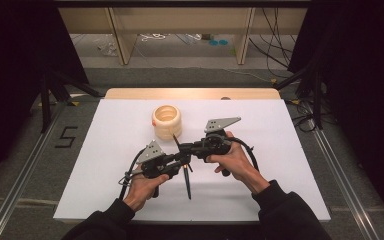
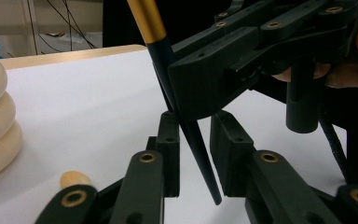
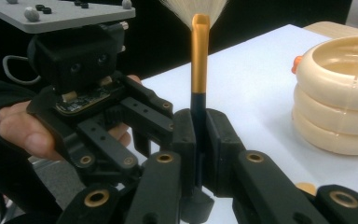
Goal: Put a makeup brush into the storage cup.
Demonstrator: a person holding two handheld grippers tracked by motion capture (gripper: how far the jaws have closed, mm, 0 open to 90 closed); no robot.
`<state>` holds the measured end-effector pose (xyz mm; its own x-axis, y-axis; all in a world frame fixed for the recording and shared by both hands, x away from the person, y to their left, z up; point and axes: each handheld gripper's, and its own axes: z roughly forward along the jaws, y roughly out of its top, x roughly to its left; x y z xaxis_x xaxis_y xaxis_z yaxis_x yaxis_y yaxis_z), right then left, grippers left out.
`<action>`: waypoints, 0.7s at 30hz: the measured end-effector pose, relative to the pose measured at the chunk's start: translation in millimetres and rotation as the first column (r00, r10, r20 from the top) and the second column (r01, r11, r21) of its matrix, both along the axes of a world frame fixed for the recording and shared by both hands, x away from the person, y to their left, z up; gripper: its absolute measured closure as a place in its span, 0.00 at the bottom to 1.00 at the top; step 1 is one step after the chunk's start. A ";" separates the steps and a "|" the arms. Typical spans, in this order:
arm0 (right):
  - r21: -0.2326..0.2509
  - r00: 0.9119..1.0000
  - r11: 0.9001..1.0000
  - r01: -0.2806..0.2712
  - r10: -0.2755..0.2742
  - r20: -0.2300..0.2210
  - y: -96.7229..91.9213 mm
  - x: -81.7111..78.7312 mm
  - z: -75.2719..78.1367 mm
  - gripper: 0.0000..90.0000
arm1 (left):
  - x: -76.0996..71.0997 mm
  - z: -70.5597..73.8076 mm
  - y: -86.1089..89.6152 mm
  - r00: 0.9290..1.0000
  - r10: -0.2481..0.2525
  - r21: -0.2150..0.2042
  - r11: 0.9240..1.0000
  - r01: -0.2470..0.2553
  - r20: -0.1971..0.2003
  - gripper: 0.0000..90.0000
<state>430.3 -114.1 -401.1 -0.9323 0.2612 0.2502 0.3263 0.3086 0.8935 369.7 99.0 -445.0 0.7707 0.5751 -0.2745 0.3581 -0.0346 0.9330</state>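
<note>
Both tongs meet over the middle of the white bench [image 1: 280,165], just in front of the person. Right tongs [image 3: 199,135] are clamped on a brush [image 3: 199,60]: in the right gripper view the two black jaws press flat against the dark lower part of its handle, and above them the handle turns gold and ends in a fan of pale bristles. The brush stands roughly upright between those jaws, with the gold band clear of the grip.

Left tongs [image 2: 193,140] sit around the thin, pointed dark tail of the same brush [image 2: 186,121]. In the left gripper view the jaws stand narrow, one on each side of the tapering tail, with a small gap visible on both sides, so the pads are not pressing on it. The right tongs' black body hangs just above and behind the left jaws there.

From the high view the brush [image 1: 186,175] shows as a slim dark stick slanting down toward the person between the left tongs [image 1: 172,167] and the right tongs [image 1: 190,150]. A cream ringed bowl [image 1: 167,121] sits on the bench just beyond the tongs, apart from them. A small tan oval piece [image 2: 73,178] lies on the bench beside its base.
</note>
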 end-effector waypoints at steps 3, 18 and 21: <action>0.004 1.000 1.000 0.007 -0.007 -0.005 0.0 -0.4 0.3 0.93 | 0.8 0.1 1.5 1.000 -0.001 0.006 1.000 0.001 0.016 0.84; 0.007 1.000 1.000 0.014 -0.014 -0.021 -1.6 -0.4 -0.8 0.92 | 4.0 -1.8 4.9 0.999 0.033 -0.018 0.999 -0.033 -0.030 0.90; -0.003 1.000 1.000 0.023 -0.024 -0.015 -3.2 -0.4 -0.1 0.92 | 5.9 -1.5 7.5 1.000 0.024 0.005 1.000 -0.024 -0.007 0.92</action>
<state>430.0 -117.3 -401.3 -0.9220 0.2837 0.2637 0.3471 0.3033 0.8874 375.6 106.5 -446.5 0.7548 0.5946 -0.2768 0.3655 -0.0309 0.9303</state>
